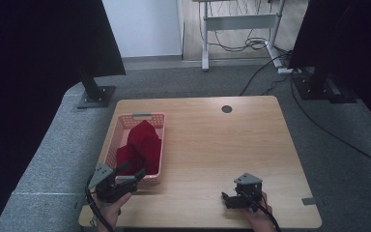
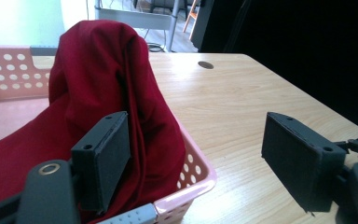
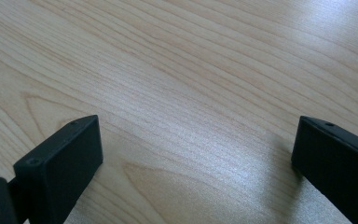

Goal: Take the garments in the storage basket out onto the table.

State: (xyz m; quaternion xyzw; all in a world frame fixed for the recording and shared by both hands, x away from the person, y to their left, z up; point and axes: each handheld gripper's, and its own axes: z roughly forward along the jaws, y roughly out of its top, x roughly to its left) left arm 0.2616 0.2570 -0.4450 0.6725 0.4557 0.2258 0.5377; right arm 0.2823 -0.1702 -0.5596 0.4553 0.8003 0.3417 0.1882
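A pink perforated basket stands on the left part of the light wooden desk, and a dark red cloth lies heaped inside it, rising in a peak above the rim. The left gripper sits at the basket's near end with its jaws spread wide and holding nothing; in the left gripper view one jaw lies against the red cloth inside the basket, while the other stands outside the basket's wall over bare desk (so the jaws straddle the near right corner of the basket). The right gripper rests low near the front edge of the desk, well apart from the basket, held in the person's hand; in the right gripper view its jaws are released, wide apart, with plain wood grain between them.
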